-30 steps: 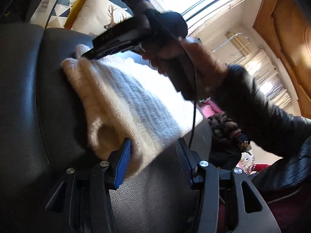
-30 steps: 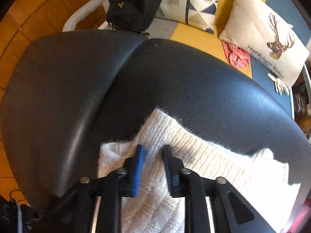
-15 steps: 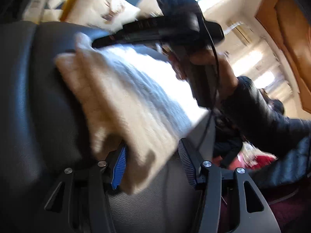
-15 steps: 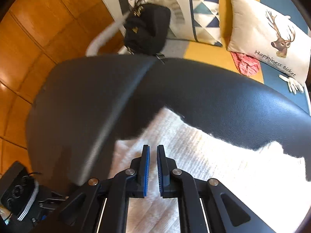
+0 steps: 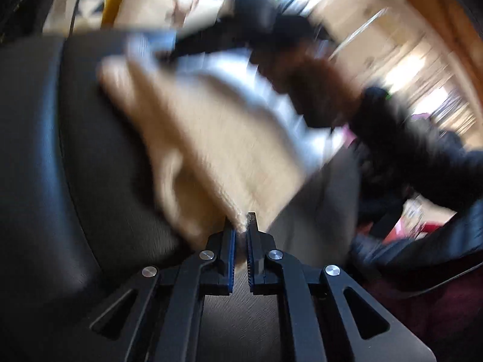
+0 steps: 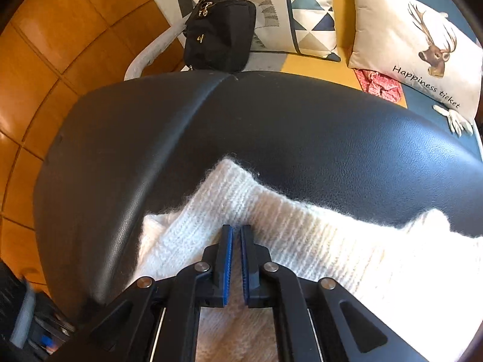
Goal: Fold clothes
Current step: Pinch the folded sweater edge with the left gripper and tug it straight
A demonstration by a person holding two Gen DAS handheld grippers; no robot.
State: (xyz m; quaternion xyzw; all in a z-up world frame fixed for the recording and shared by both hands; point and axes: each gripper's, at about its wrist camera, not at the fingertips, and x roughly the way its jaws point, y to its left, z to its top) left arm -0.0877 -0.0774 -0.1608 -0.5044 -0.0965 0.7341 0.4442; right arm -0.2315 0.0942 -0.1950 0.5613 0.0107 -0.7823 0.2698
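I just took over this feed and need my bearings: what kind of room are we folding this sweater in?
Most likely a home living room. Throw cushions, one printed with a deer, lean on a yellow-and-blue seat behind the black leather surface that carries the white knit sweater; a black handbag sits nearby.

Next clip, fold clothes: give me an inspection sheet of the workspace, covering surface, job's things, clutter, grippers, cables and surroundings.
Surface: black leather seat, bare beyond the garment.
Job's things: white knit sweater lying on the seat.
Clutter: nothing seen on the seat.
Grippers: left gripper shut on the sweater's edge; right gripper shut on its knit.
Cables: nothing seen clearly; left view blurred.
Surroundings: black handbag, triangle cushion, deer cushion, wooden floor.
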